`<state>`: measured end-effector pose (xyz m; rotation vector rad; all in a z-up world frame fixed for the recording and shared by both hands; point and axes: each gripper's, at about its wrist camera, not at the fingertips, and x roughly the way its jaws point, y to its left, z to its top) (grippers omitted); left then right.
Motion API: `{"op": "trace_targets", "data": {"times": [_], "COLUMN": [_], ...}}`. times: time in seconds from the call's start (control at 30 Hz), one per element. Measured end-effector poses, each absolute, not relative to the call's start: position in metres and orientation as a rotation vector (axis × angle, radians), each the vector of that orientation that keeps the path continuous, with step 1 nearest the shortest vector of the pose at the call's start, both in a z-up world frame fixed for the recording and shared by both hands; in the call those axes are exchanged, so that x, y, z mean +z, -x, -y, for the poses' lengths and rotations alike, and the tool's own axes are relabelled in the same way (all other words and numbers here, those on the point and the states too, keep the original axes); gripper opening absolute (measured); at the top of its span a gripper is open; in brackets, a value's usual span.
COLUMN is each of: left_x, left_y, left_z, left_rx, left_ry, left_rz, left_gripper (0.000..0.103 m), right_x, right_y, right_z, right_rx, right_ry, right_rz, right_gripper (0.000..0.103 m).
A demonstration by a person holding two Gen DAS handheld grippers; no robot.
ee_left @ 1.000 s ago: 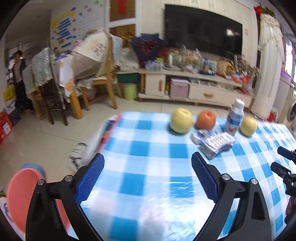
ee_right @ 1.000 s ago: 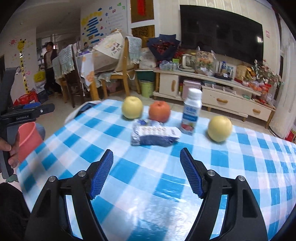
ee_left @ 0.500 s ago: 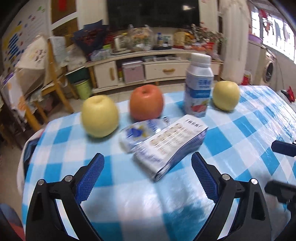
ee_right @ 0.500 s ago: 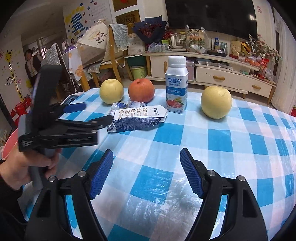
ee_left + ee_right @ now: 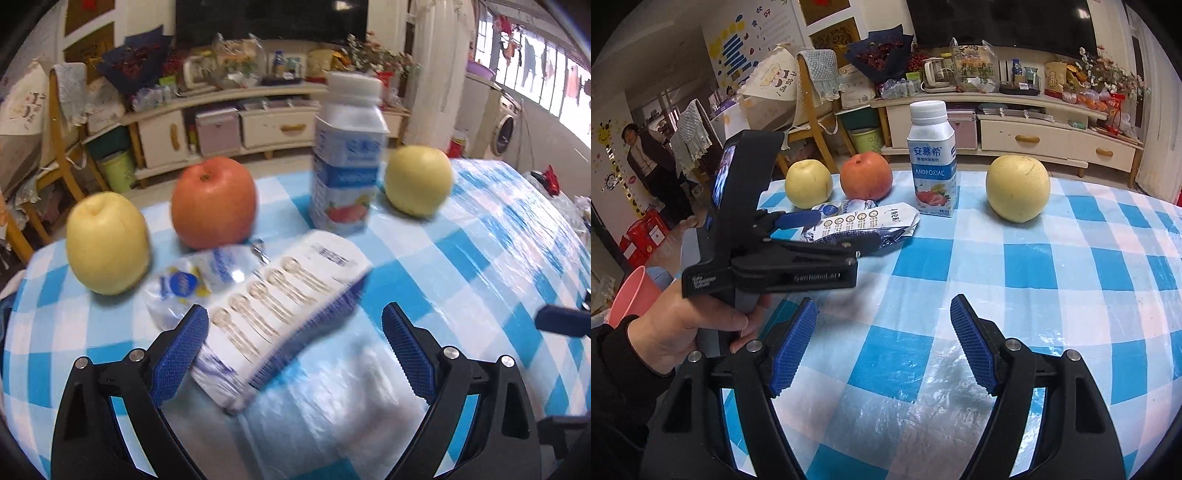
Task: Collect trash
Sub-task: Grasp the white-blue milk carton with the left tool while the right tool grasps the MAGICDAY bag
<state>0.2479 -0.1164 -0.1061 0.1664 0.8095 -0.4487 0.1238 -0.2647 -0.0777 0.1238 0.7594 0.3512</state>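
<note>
Jaws on our left gripper (image 5: pixel 291 352) are wide apart, with the near end of the flat white wrapper (image 5: pixel 284 306) between them; its left pad looks right against the wrapper's edge, but we cannot tell if it touches. Our right gripper (image 5: pixel 884 345) is also spread wide and holds nothing, with only bare cloth between its pads.

A second ago the left gripper was far back by the table's near left edge. Now it has come close and tipped down over the trash. The right one hardly moved.

The wrapper lies toward the far left of the blue-and-white checked table (image 5: pixel 1071 280), partly over a small crinkly clear packet (image 5: pixel 192 284). Behind them, going left to right, stand a yellow apple (image 5: pixel 107 243), a red apple (image 5: pixel 214 201), a yogurt bottle (image 5: pixel 349 162) and another yellow apple (image 5: pixel 419 179). Past the table is a long cream cabinet (image 5: pixel 1034 136) under a dark TV (image 5: pixel 997 20).
</note>
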Motion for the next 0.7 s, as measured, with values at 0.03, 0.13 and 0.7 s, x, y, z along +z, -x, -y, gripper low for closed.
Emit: {"op": "trace_targets", "data": {"times": [0.03, 0.13, 0.7], "left_x": [-0.106, -0.105, -0.105], "left_y": [-0.243, -0.223, -0.229], "left_z": [0.12, 0.124, 0.138], "left_rx": [-0.447, -0.464, -0.434], "left_ry": [-0.186, -0.222, -0.15], "left_rz": [-0.805, -0.798, -0.822], "left_gripper": [0.089, 0.081, 0.083], "right_x": [-0.077, -0.074, -0.064], "right_y": [-0.124, -0.122, -0.117], "right_z": [0.265, 0.268, 0.285], "right_rx": [0.352, 0.35, 0.333], "right_ry": [-0.128, -0.133, -0.157], "right_rz": [-0.758, -0.747, -0.72], "right_gripper": [0.076, 0.076, 0.076]}}
